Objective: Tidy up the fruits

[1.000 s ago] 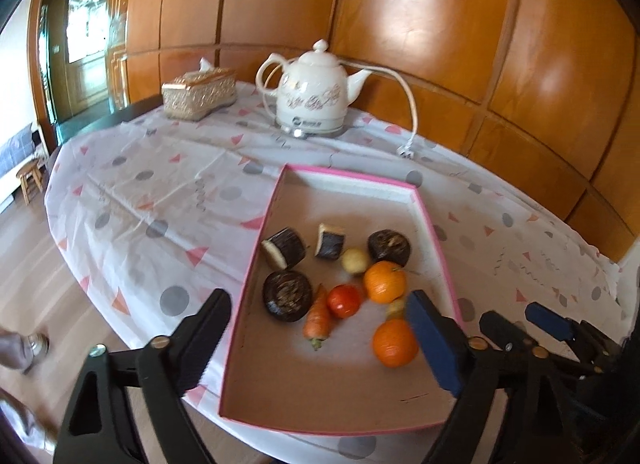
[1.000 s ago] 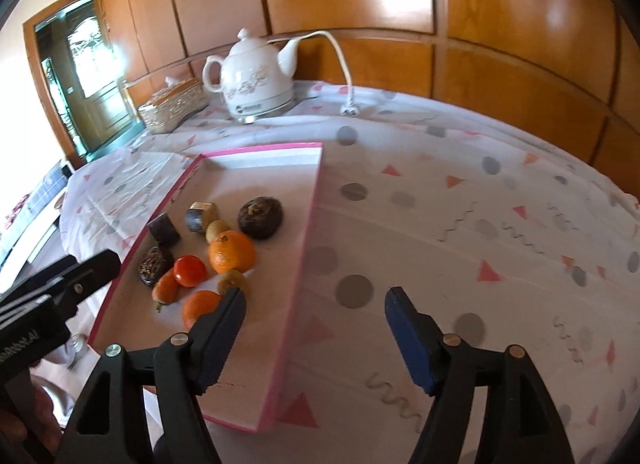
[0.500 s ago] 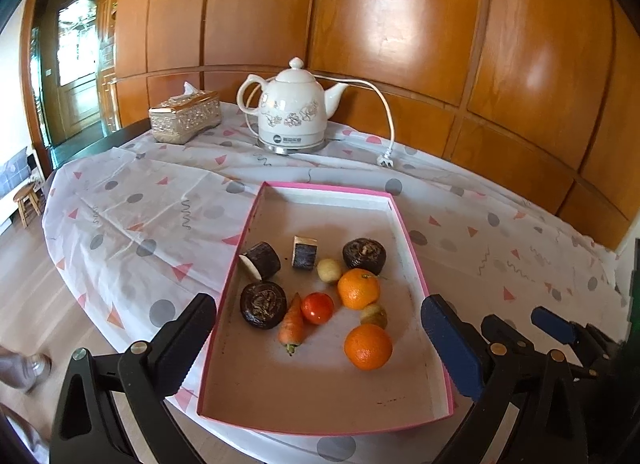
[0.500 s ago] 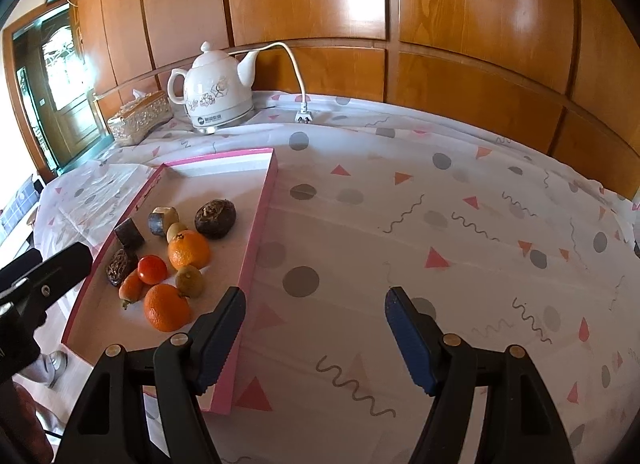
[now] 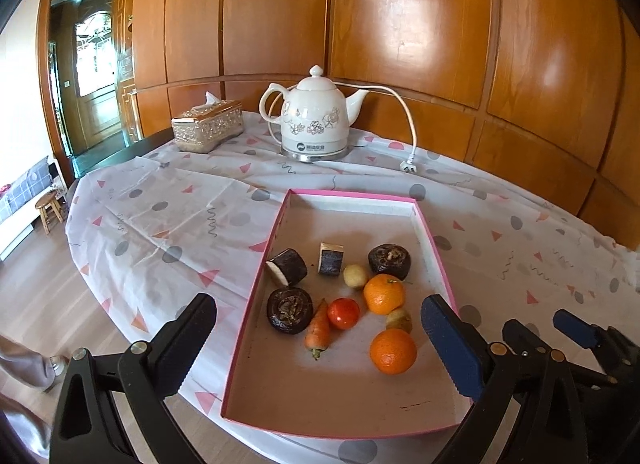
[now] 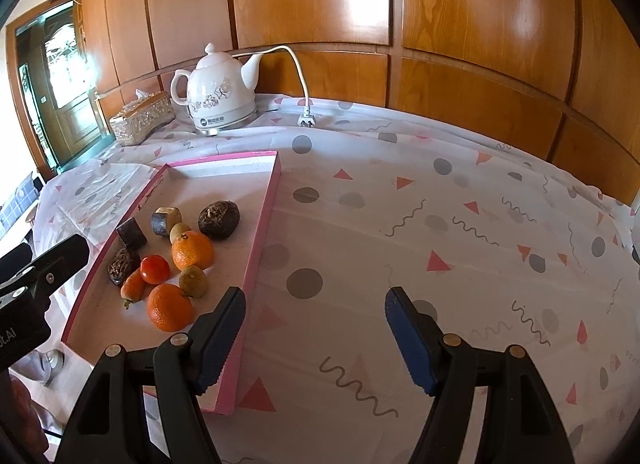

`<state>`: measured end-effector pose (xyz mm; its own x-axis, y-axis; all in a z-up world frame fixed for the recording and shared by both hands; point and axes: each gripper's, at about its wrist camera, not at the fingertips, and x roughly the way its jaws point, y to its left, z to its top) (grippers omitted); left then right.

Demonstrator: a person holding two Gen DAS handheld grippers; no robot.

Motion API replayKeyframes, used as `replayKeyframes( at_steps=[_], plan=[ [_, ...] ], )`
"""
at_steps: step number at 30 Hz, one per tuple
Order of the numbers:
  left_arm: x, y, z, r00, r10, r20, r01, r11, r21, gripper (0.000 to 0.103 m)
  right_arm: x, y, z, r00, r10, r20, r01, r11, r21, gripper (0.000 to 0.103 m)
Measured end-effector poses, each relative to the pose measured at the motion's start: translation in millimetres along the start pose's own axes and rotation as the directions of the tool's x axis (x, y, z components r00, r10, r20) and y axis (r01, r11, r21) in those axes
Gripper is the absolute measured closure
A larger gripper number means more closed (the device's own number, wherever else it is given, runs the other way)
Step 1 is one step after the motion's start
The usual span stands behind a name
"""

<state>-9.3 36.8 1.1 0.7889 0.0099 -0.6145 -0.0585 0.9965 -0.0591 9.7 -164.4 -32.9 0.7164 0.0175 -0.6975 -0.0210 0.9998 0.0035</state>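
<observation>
Fruits lie bunched in the middle of the pink-rimmed tray (image 5: 276, 238): two oranges, one (image 5: 393, 351) toward me and one (image 5: 384, 293) behind it, a tomato (image 5: 343, 313) beside a carrot (image 5: 319, 330), two small yellowish fruits, and four dark pieces, two round and two cut showing pale ends. The far half of the tray is bare cardboard.

My left gripper (image 5: 316, 344) hangs over the tray's near end, its jaws spread wide and clamping nothing; they have just been opening further, and the near orange and carrot show in the gap below them. My right gripper (image 6: 314, 338) is over the cloth just right of the tray, jaws apart and holding nothing, its left finger above the tray's right rim.

The tray sits on a table covered by a white cloth (image 6: 440, 224) printed with grey dots, pink and orange triangles and squiggles; the cloth is creased on the left. At the far side stands a white flowered kettle (image 5: 314, 120) on its base, its cord looping to a loose plug (image 5: 410, 167) lying on the cloth. Left of it is a gilt tissue box (image 5: 208, 128). Behind runs glossy wood panelling (image 5: 400, 24), with a wooden door (image 5: 94, 76) at far left, a small stool (image 5: 48, 206) on the pale floor, and a person's shoe (image 5: 56, 366) by the table edge.
</observation>
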Motion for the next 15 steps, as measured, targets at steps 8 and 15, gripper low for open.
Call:
replayKeyframes(
  at_steps=[8,15],
  plan=[
    [-1.5,-3.2,0.0,1.000,-0.014,0.007,0.014,1.000,0.010,0.000,-0.2,2.8,0.5,1.000,0.003,0.006,-0.003,1.000,-0.005,0.030],
    [-0.3,-1.4,0.0,1.000,-0.013,0.001,0.013,1.000,0.003,0.000,1.4,5.0,1.5,1.000,0.007,0.004,-0.007,1.000,-0.009,0.030]
  ],
)
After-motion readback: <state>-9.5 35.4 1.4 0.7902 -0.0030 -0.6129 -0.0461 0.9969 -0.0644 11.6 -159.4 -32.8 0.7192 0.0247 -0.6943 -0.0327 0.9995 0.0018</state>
